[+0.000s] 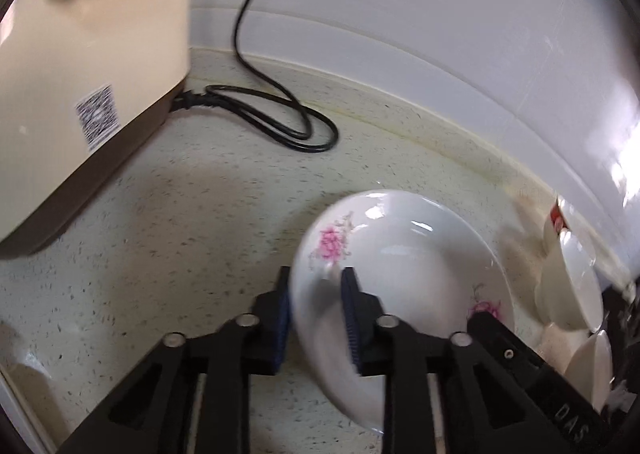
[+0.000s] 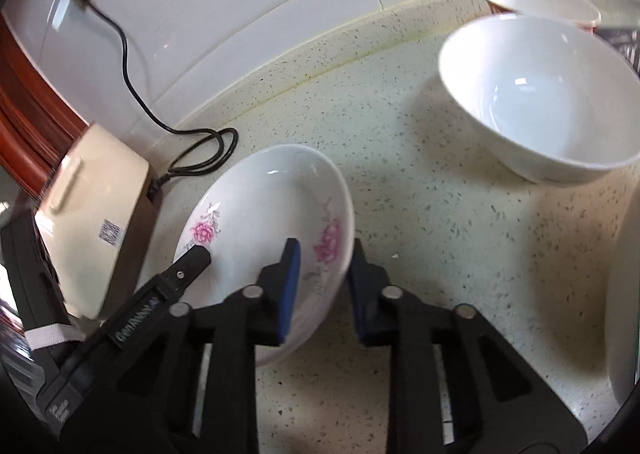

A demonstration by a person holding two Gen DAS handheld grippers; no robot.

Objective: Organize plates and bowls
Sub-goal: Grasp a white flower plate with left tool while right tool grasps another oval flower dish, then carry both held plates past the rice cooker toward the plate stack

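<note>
Both grippers clamp 1 floral plate (image 2: 256,221), lower centre of frame, tilted above the speckled counter (image 2: 420,213). Left gripper (image 1: 316,318) pinches its left rim, right gripper (image 2: 324,286) the right rim. White bowl (image 2: 540,93) upper right; beige appliance (image 1: 80,93) upper left.

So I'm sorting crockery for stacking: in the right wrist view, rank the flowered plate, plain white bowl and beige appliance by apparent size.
1. White bowl and flowered plate: alike, plate nearer, so unsure.
2. Beige appliance, partly cut off.
</note>
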